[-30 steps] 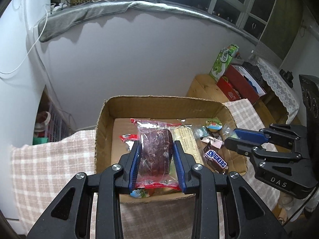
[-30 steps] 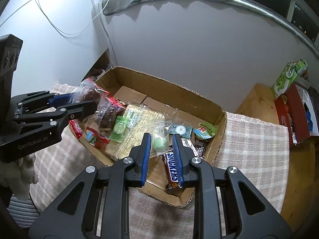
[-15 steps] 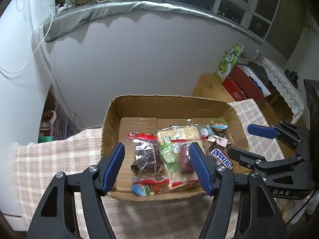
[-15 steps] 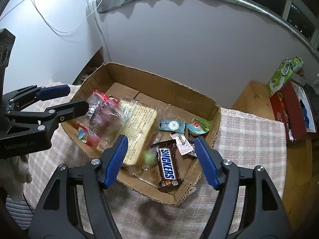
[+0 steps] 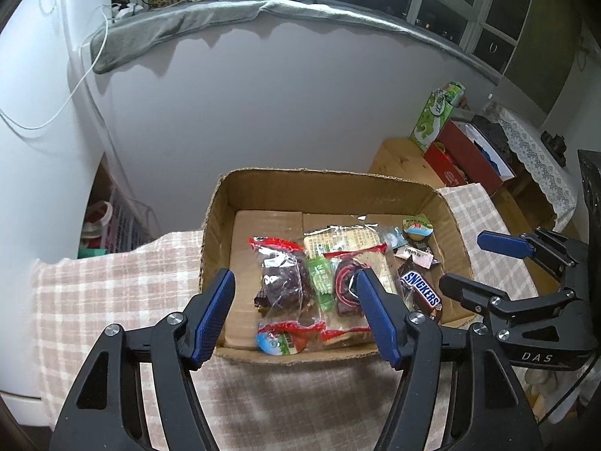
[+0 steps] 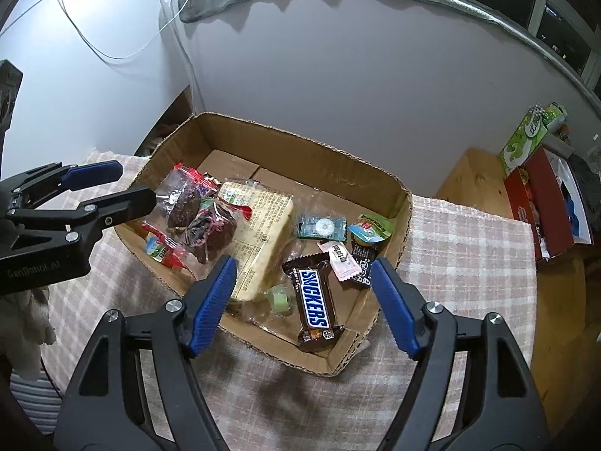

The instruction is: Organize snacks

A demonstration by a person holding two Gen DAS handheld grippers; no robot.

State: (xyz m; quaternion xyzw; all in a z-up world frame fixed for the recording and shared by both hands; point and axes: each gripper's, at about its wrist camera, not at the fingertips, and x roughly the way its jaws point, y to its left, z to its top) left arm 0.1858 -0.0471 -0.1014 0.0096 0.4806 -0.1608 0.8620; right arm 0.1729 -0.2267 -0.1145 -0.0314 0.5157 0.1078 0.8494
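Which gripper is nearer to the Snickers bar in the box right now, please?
Right. The right gripper hangs open directly over the Snickers bar; the left gripper, also open, sits over the dark snack bags at the box's other end.

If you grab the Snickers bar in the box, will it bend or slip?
The Snickers bar looks straight and flat, so probably fairly stiff. Its glossy wrapper could slide a little. Lying flat in the cardboard box, it shouldn't roll.

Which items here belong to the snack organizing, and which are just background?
Job:
brown cardboard box
brown Snickers bar
clear bag of dark dried fruit
yellow cracker pack

Background:
checked pink tablecloth
green carton
red box
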